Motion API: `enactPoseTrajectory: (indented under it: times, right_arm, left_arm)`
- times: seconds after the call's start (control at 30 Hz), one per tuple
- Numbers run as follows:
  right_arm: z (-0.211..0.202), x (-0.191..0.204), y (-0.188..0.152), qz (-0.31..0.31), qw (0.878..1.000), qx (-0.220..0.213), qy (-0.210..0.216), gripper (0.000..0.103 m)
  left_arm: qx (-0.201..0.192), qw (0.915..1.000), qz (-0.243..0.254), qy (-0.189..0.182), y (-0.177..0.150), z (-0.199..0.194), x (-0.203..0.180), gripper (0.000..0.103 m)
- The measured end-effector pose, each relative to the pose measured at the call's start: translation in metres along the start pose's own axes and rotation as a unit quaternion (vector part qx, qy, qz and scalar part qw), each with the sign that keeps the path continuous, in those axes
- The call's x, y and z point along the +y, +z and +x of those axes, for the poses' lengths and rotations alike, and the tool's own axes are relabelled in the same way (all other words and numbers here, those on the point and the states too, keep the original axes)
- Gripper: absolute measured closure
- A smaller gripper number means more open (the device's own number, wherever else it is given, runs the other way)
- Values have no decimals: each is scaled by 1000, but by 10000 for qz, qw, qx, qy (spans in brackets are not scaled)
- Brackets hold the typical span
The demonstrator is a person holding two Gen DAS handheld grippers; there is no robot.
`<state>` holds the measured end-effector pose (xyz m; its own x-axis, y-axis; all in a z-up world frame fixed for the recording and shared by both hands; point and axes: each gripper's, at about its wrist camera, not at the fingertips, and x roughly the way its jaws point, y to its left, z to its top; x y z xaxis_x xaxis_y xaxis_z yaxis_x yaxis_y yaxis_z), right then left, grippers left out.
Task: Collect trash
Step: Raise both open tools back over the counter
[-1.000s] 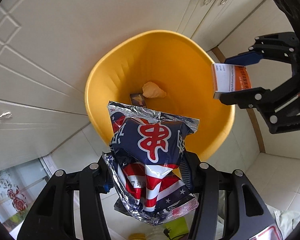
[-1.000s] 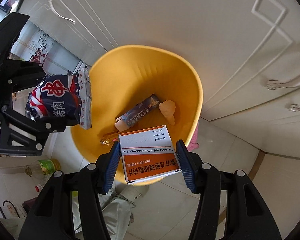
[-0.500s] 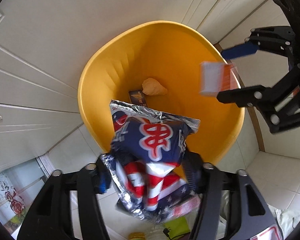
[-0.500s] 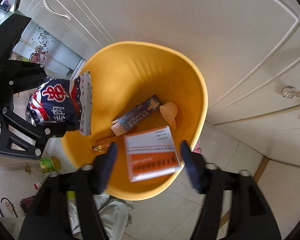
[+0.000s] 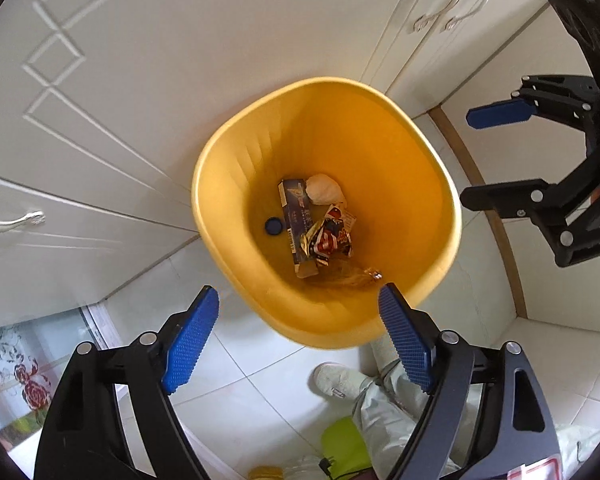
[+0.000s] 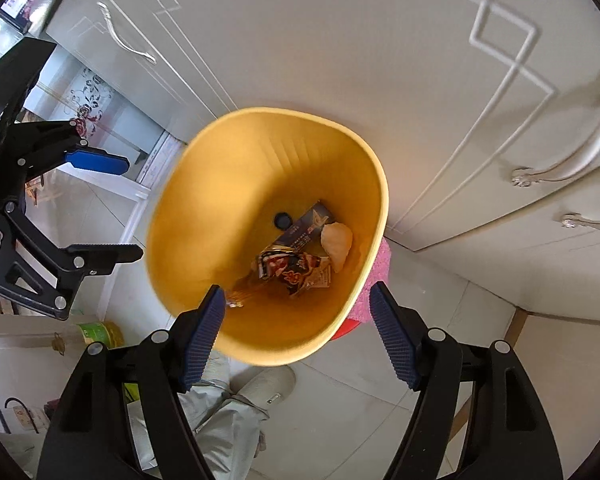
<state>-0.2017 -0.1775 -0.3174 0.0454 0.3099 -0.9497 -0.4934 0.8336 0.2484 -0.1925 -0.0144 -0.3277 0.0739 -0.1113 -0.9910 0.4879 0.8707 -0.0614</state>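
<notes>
Snack wrapper (image 5: pixel 329 237) lies crumpled inside the yellow bin (image 5: pixel 236 184). Left tongs (image 5: pixel 296 336) are opening, nothing between them; right tongs (image 6: pixel 296 332) gape empty.

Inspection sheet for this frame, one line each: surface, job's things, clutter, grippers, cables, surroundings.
Surface: pale tiled floor; no table in view.
Job's things: yellow bin stands on the floor, holding a crumpled snack bag, a dark blue carton, a pale crumpled wad and a small blue cap. The orange-and-white box cannot be made out.
Clutter: a bottle with a green label on the floor; something pink behind the bin.
Grippers: left gripper above the bin, jaws opening, nothing between them; right gripper open and empty.
Cables: nothing seen.
Surroundings: white cabinet doors with metal handles; the person's shoe and trouser leg.
</notes>
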Motion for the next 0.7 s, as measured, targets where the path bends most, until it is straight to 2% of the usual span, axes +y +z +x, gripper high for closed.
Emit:
enactPoseTrajectory:
  times: [0.17,0.4,0.6,0.7]
  right_arm:
    - [-29,14,0,16,9998,-174,-14,28]
    - [-97,35,-10,214,9977,-642,-39,28]
    - [-163,42,-24,504,9921,-1109,-308,28]
    - [-191,45,-29,618,9877,-1351,-482,28]
  left_arm:
    - [-156,9997,-196,56,-10,-30,-4,21]
    - [-443,9964,-715,89,-24,-86,-13,21]
    - [-902,9882,-1234,138,-32,-145,-19,18]
    - [-1251,9812,-1455,214,-33,-179,-22,17]
